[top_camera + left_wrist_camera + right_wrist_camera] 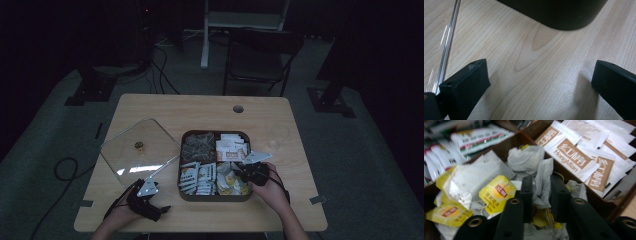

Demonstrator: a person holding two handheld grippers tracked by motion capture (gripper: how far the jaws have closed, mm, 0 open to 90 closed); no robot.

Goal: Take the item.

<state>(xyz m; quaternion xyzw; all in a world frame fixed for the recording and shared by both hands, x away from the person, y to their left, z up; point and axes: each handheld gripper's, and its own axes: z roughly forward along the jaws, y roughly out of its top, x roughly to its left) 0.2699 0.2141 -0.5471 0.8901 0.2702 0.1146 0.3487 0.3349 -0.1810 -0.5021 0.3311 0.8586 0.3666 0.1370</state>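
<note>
While overhead blurs it, fingers (541, 192) pinch a tea bag (543, 177).

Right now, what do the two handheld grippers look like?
Both are black. The left gripper and the right gripper each carry a grey three-cornered plate on top and trail a dark cable. Each has two blocky black jaws; the right's show brass-ringed holes in its own view.

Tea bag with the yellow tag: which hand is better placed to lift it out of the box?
Right. The right gripper is already shut on a tea bag inside the box. The left gripper is open over bare table, beside the lid.
</note>
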